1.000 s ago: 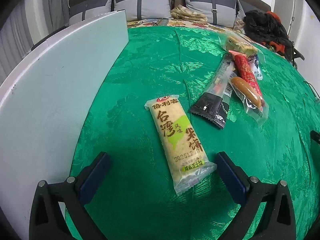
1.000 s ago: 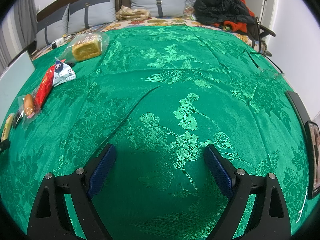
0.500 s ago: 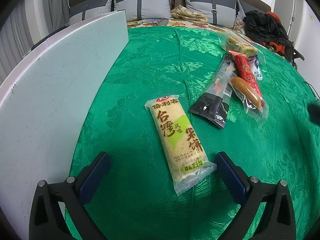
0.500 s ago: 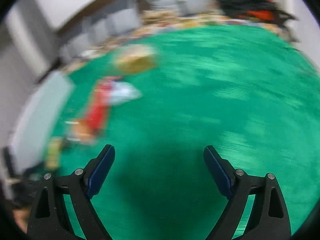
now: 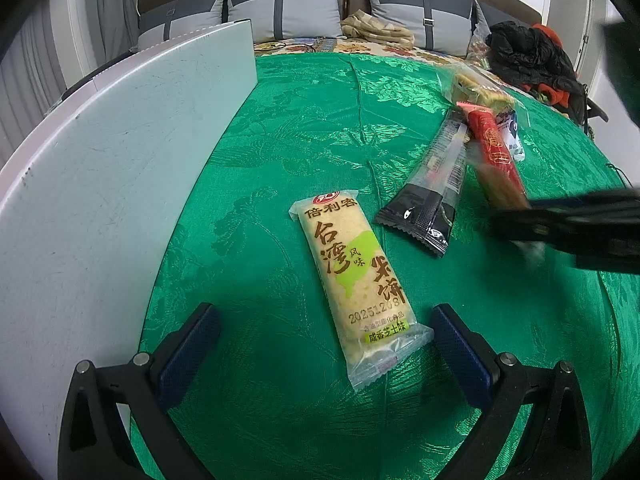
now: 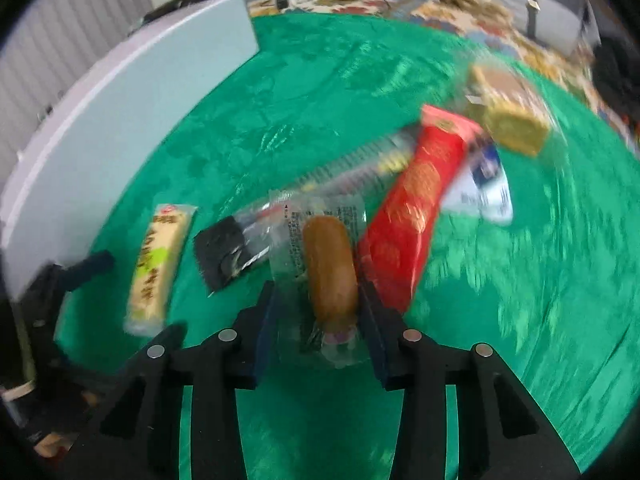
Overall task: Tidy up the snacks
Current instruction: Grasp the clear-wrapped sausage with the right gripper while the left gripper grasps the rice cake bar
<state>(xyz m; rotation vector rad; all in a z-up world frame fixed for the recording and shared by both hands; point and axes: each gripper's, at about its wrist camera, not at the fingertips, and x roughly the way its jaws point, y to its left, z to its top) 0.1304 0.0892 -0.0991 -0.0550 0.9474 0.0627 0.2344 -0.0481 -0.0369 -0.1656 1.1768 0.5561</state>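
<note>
Several snacks lie on the green cloth. A yellow rice-cracker pack [image 5: 352, 284] lies just ahead of my open, empty left gripper [image 5: 324, 344]; it also shows in the right wrist view [image 6: 156, 264]. My right gripper [image 6: 318, 300] has its jaws closed around a clear-wrapped sausage [image 6: 330, 264]. Beside it lie a black-and-clear pack [image 6: 240, 248], a red pack [image 6: 416, 208], a white-blue sachet [image 6: 486, 184] and a wrapped cake [image 6: 508, 120]. In the left wrist view my right gripper [image 5: 560, 228] reaches in, blurred, over the sausage.
A pale grey board [image 5: 100, 168] stands along the left edge of the green cloth [image 5: 312, 128]. Grey pillows [image 5: 288, 8] and a black-and-orange bundle [image 5: 532, 56] lie at the far side.
My right gripper swung left across the cloth to the snack pile and closed its jaws around the wrapped sausage. My left gripper stayed still and open.
</note>
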